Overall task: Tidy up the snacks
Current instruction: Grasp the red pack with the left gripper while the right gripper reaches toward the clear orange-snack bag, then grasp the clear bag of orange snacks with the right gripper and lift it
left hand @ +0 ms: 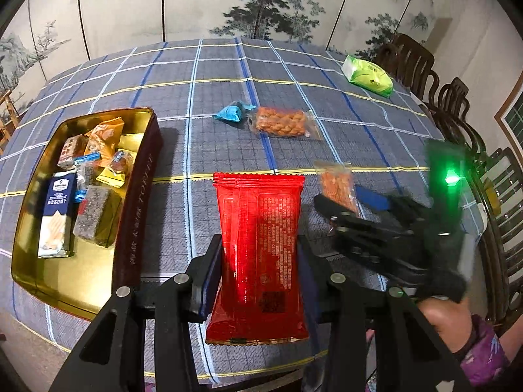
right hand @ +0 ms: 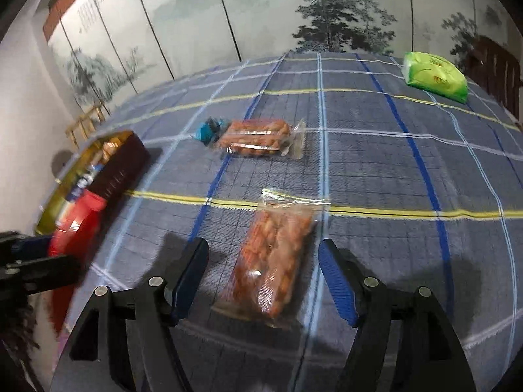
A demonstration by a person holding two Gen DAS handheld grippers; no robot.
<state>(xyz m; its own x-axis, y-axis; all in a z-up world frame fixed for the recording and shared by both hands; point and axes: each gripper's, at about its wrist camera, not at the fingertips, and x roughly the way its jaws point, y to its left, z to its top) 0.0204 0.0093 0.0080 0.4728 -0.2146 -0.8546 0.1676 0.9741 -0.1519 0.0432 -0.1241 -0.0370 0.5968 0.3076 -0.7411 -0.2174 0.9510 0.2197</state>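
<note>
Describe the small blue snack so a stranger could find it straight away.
Start from the gold tin at the left of the checked tablecloth. Mid-table lies a clear packet of orange twists; the blue snack touches its tin-side end. It alone is blue and lumpy, not flat.

A pale folding screen painted with ink pine trees stands behind the surface, which wears a grey-blue plaid tablecloth. Dark carved wooden chairs line the cloth's right edge, before a plain cream wall.

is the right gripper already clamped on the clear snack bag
No, the right gripper stands open, with the clear snack bag lying on the tablecloth between its fingers, untouched.
</note>
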